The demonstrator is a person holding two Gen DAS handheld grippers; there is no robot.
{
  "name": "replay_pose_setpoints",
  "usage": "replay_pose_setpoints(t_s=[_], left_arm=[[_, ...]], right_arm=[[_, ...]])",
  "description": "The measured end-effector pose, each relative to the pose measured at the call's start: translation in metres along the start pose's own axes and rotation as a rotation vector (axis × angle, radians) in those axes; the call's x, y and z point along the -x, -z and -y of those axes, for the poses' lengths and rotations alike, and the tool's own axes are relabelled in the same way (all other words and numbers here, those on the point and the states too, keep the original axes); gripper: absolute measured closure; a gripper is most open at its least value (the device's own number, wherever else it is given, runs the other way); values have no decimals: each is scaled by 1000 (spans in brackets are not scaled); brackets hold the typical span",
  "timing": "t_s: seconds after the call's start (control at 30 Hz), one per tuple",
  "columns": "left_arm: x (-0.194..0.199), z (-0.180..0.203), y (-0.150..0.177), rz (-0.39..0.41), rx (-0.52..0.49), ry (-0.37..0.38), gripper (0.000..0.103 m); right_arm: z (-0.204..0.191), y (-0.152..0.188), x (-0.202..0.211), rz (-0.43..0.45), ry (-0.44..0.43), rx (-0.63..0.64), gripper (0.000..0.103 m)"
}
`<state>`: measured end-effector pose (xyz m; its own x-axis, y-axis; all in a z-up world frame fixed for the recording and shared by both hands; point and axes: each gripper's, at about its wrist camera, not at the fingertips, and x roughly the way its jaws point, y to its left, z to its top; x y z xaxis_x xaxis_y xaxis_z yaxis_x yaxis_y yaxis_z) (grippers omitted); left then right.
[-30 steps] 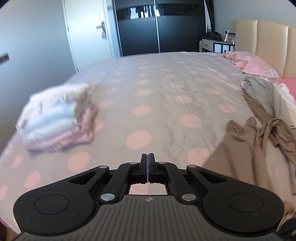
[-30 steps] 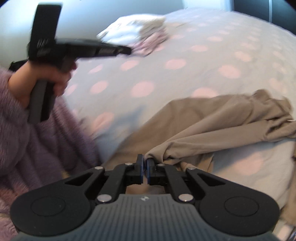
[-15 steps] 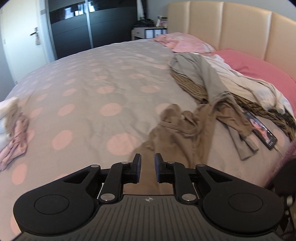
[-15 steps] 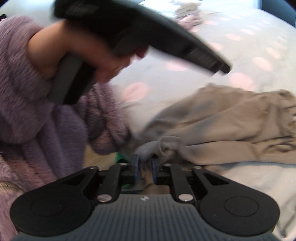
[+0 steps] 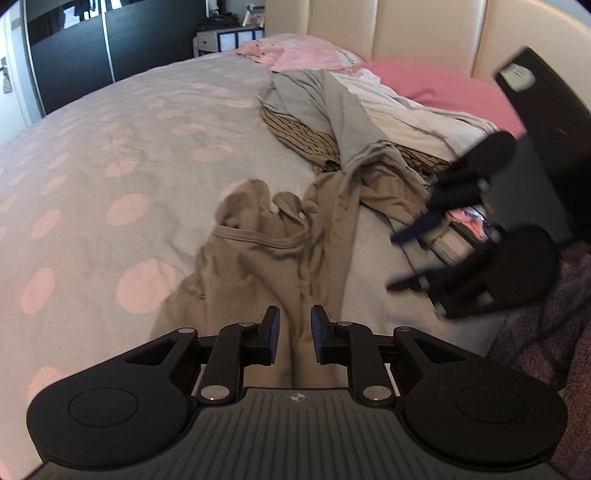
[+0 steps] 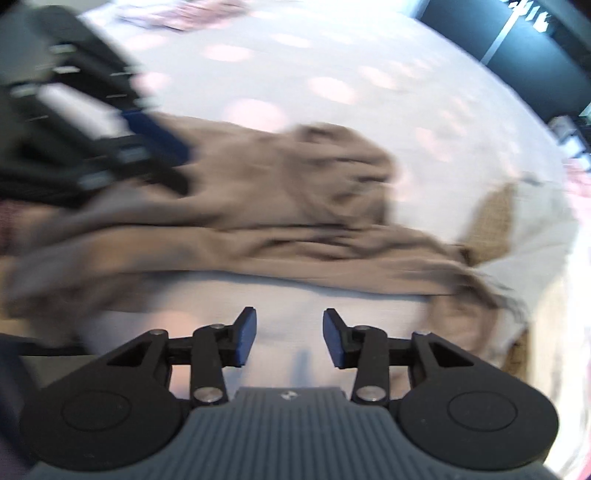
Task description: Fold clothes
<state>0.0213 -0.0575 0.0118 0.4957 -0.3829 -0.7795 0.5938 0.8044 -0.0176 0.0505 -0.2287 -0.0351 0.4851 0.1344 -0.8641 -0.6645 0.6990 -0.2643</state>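
A bed (image 5: 122,122) with a grey cover dotted in pale pink fills both views, backed by a cream headboard (image 5: 424,33). A dark wardrobe (image 5: 92,40) stands beyond its far end. Near the headboard lies a pink pillow (image 5: 439,86), and beside it a loose pile of clothes (image 5: 332,114): a grey piece, a striped one and a white one tangled together.

A tan garment (image 5: 266,258) lies crumpled on the cover in the near middle of the bed, one part of it running up into that pile. In the right wrist view, which is blurred, it stretches across the frame (image 6: 280,206).

The left hand-held gripper (image 5: 294,334) hangs just over the tan garment's near end, its jaws a narrow gap apart after just opening, cloth below them but not pinched. The right hand-held gripper (image 6: 289,338) stands wider, its jaws also just opened, with only bare cover between them and the garment ahead of its tips. In the left view it shows blurred at the right (image 5: 410,254), over the garment's edge.
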Motion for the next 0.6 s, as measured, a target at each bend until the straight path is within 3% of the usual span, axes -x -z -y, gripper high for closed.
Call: replay_pose_setpoints(t_s=[0.1, 0.17, 0.27, 0.5, 0.6], left_arm=[[-11, 4, -2, -28, -7, 30, 85], [-19, 8, -2, -47, -20, 52, 74], [-29, 19, 1, -68, -69, 62, 62], [-52, 29, 8, -136, -122, 51, 62], [-60, 27, 12, -179, -130, 25, 73]], right_arm=[[19, 1, -10, 10, 48, 20, 48], [22, 2, -19, 14, 75, 80, 38], [26, 7, -28, 26, 95, 180, 35], [35, 15, -48, 60, 149, 347, 35], [35, 13, -56, 68, 190, 413, 35]])
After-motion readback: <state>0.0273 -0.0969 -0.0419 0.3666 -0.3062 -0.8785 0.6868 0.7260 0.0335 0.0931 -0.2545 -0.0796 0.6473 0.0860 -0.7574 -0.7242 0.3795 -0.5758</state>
